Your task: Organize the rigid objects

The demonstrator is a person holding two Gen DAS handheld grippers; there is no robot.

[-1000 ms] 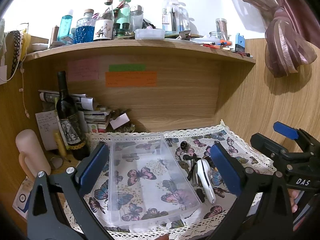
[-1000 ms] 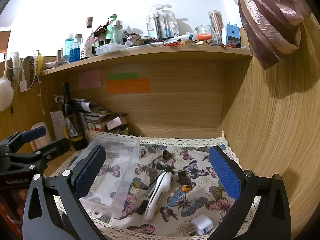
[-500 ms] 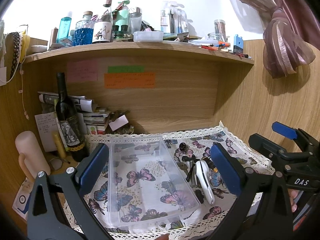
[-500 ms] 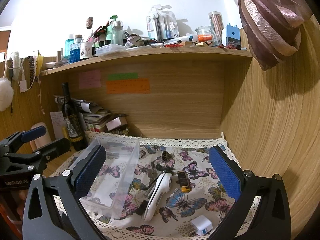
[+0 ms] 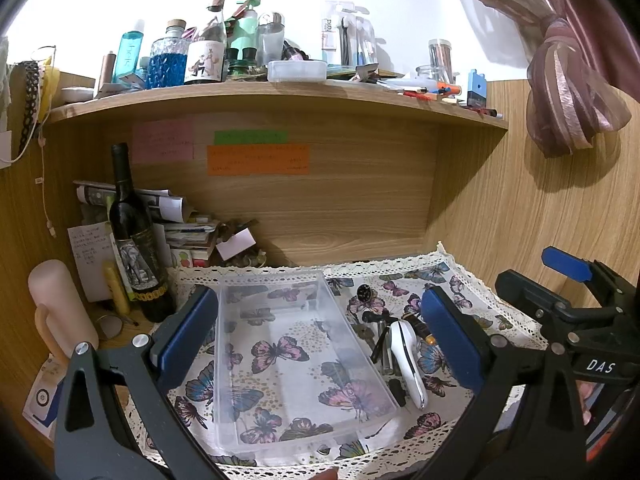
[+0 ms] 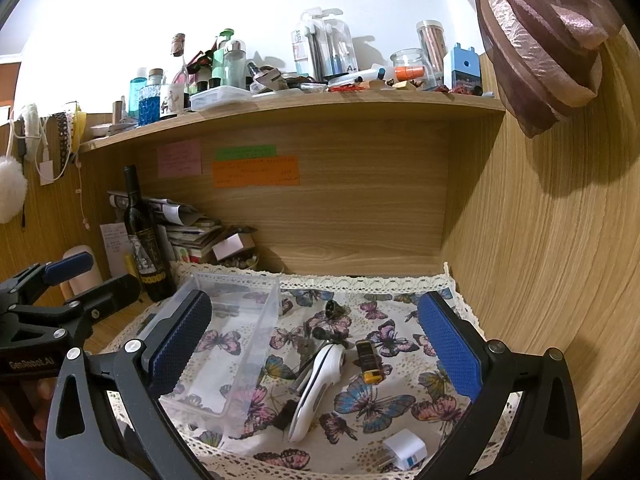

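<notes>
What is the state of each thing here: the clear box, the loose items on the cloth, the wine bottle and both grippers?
Clear plastic box: open, no lid, nothing inside.
White handheld device: lying flat on the butterfly cloth, outside the box.
Small black and yellow item: lying on the cloth, outside the box.
White plug adapter: lying near the cloth's front edge.
Wine bottle: upright, capped.
Left gripper: open, holding nothing.
Right gripper: open, holding nothing.
</notes>
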